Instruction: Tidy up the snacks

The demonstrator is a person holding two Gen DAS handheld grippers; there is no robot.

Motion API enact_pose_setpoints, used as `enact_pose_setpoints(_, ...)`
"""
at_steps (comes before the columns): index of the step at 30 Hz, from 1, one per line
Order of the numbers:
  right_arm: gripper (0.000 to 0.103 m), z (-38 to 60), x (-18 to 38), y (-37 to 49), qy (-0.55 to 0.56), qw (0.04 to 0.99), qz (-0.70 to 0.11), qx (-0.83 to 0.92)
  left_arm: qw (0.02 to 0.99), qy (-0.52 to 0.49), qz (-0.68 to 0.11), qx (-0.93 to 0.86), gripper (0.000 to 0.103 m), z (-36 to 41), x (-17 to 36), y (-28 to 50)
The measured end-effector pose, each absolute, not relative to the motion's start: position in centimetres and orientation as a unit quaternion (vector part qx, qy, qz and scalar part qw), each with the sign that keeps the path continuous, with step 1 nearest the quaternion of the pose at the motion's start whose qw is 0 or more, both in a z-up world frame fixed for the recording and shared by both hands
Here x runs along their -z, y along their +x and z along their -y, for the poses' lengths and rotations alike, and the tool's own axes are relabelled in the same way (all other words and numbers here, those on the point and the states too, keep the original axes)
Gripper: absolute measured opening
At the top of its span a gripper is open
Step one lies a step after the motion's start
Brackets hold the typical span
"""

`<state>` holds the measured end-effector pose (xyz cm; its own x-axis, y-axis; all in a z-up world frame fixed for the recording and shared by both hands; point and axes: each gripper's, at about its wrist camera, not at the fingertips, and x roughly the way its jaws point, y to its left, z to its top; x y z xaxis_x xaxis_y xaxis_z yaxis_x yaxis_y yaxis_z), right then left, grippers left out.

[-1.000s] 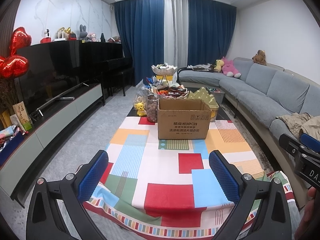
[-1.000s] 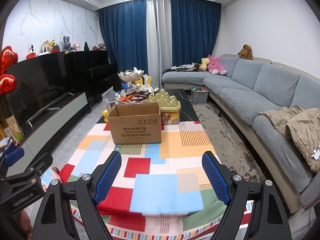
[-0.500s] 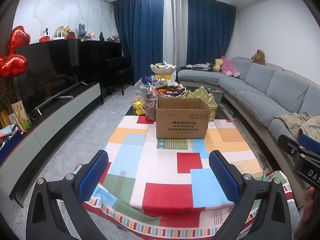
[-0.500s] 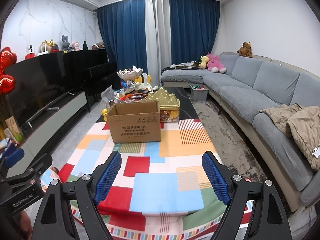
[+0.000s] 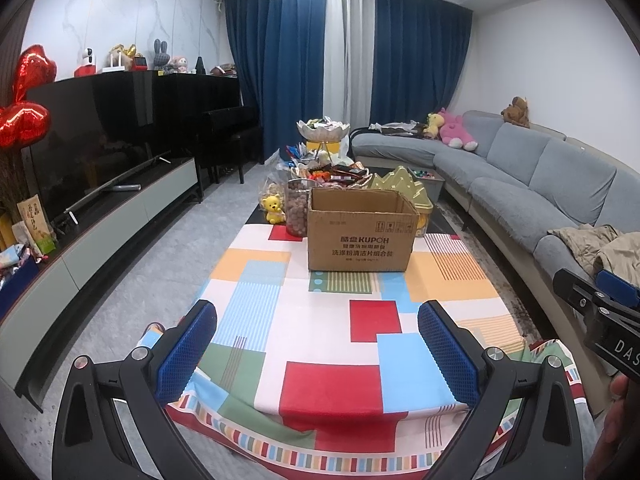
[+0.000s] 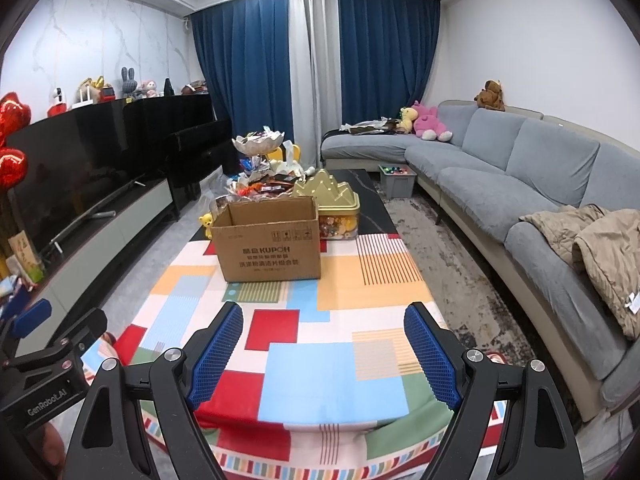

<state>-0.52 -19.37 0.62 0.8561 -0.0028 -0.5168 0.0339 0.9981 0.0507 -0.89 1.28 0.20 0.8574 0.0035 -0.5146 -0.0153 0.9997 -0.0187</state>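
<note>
Hovering above the near edge of the table's patchwork cloth of red, blue, orange and white blocks (image 5: 304, 312), the left gripper (image 5: 318, 346) has its blue-padded jaws spread wide with nothing between them. The right gripper (image 6: 324, 350) is likewise parted and empty over that cloth, in the lower middle of its own view. Both tilt down toward the tabletop, which looks like a ready stance before any reaching begins.

An open brown cardboard box with printed lettering (image 5: 360, 232) sits upright in the centre of the left view, flaps out of the way, probably so snacks can be dropped straight in. In the right view it stands left of centre. Just behind it is the heap of loose snack packets in mixed wrappers (image 5: 332, 172), piled on the dark far end of the table. A clear jar of brown round snacks (image 5: 297, 212) and a small yellow bear figure (image 5: 273, 209) stand left of the box, and a gold peaked-lid tin (image 6: 326, 196) is at its right rear corner. A white tiered stand bowl (image 5: 323, 129) rises at the back.

The snacks lie well apart from both grippers, beyond the box, higher in each frame. Nothing appears sorted yet. The next move will likely be a long reach over or around the box.
</note>
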Motion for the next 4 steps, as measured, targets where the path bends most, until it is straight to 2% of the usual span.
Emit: enact_pose_setpoints(4, 0.084, 19.33, -0.42, -0.46, 0.033, 0.962, -0.271, 0.009, 0.963, -0.009, -0.268, -0.004, 0.102, -1.16, -0.08, -0.79)
